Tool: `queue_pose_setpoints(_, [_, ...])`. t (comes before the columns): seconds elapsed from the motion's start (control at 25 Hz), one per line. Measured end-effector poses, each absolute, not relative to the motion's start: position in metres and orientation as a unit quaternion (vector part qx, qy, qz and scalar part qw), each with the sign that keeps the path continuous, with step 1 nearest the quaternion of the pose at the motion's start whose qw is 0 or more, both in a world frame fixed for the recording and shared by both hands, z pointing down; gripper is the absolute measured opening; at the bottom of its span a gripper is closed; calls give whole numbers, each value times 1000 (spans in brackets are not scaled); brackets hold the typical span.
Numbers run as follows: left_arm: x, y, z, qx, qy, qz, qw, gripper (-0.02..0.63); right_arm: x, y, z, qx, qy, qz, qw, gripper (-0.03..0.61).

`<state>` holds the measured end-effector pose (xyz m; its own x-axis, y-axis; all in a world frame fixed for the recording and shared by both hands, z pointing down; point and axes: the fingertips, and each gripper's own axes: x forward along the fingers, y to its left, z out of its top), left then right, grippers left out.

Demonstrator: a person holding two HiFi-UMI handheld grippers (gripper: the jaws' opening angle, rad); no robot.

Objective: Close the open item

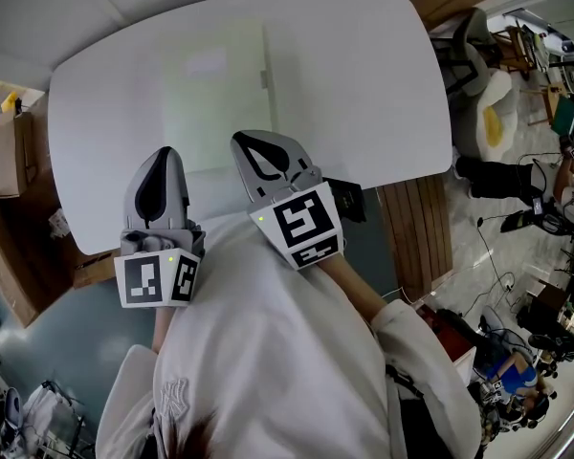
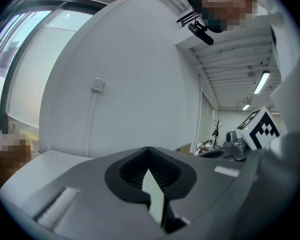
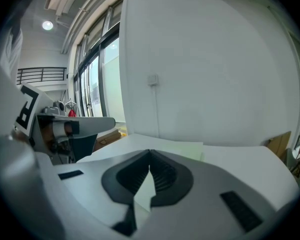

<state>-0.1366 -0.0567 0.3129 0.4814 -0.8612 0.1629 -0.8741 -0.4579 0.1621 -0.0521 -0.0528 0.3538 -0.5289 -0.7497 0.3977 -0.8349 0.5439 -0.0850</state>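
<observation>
On the white table (image 1: pixel 364 84), a pale green flat item (image 1: pixel 215 103) lay just ahead of our left gripper (image 1: pixel 163 161) and right gripper (image 1: pixel 258 151), both closed and empty.

open room above the white table (image 1: pixel 383 94); one flat folder (image 1: pixel 215 113), apparently.

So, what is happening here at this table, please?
A person holds a claw in each hand above the near edge of a white table. The left claw and the right claw are both shut and empty. A pale green flat item lies on the table ahead, touched by neither. Whether it is open I cannot tell.
</observation>
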Motion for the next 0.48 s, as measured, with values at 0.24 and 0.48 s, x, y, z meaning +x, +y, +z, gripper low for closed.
queue_pose_setpoints(0.24, [-136,-55,313,853,-509,30,114,8,-50,-50,352,460,-864,132,158,9])
queue_pose_setpoints(0.48, [-137,-54,315,853,-508,31,117,8,-52,-49,352,460,-864,131,159,9])
